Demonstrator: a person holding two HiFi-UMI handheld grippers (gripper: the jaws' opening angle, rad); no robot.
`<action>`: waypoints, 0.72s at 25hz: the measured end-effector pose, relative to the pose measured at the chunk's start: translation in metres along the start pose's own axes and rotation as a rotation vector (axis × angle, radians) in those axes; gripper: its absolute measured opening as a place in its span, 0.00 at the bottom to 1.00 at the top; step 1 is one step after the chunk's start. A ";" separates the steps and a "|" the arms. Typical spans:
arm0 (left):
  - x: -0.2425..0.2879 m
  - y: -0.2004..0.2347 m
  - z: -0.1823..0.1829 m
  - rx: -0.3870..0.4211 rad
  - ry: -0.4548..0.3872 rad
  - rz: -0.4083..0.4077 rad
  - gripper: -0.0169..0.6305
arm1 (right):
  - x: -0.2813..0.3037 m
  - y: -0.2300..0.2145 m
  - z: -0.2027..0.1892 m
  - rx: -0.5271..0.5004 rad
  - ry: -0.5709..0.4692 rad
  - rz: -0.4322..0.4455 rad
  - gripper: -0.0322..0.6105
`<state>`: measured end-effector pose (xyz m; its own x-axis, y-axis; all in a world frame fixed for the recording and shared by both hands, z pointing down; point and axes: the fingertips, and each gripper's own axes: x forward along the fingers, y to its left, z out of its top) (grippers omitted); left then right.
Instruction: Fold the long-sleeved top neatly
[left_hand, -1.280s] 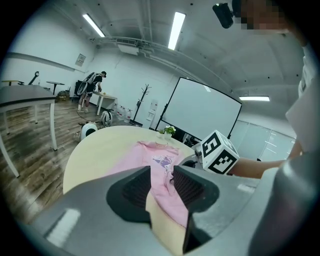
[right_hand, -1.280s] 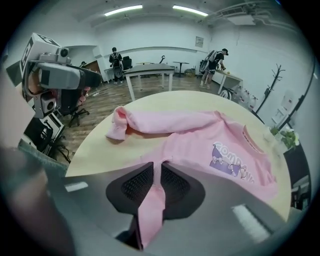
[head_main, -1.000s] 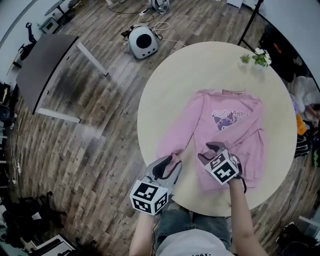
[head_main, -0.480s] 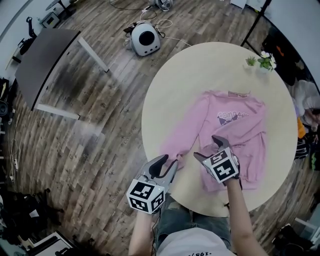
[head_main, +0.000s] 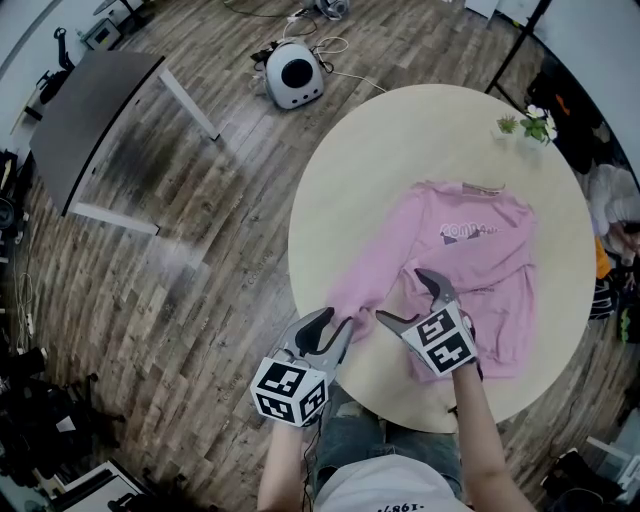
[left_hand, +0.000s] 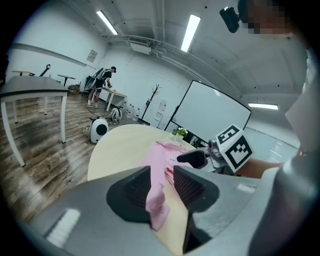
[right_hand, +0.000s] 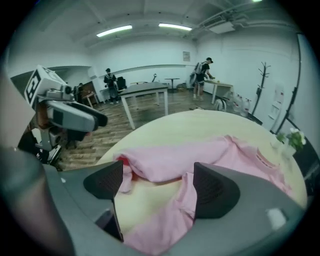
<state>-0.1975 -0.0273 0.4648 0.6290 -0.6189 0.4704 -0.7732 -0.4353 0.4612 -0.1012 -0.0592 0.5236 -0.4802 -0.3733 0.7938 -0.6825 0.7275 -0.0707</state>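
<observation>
Round beige table (head_main: 400, 150) bears the pink long-sleeved top (head_main: 480, 260); left gripper (head_main: 337, 318) pinches its sleeve cuff (left_hand: 155, 200), right gripper (head_main: 402, 296) jaws, just opened wide, hover over the fabric, gripping nothing

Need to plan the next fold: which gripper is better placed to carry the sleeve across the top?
Left. The left gripper already pinches the sleeve cuff at the table edge. The right gripper has just been opening, grips nothing, and hangs over the top near its hem.
</observation>
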 end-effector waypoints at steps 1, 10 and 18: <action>-0.002 0.001 0.001 0.000 -0.003 0.003 0.25 | -0.001 0.013 0.006 -0.036 -0.021 0.042 0.77; -0.026 0.019 0.006 -0.017 -0.044 0.050 0.25 | 0.004 0.116 -0.011 -0.343 0.028 0.294 0.36; -0.040 0.022 -0.011 -0.053 -0.048 0.082 0.25 | 0.032 0.122 -0.057 -0.530 0.200 0.290 0.41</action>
<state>-0.2390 -0.0046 0.4641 0.5582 -0.6820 0.4725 -0.8158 -0.3473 0.4624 -0.1683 0.0503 0.5754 -0.4574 -0.0408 0.8883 -0.1498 0.9882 -0.0318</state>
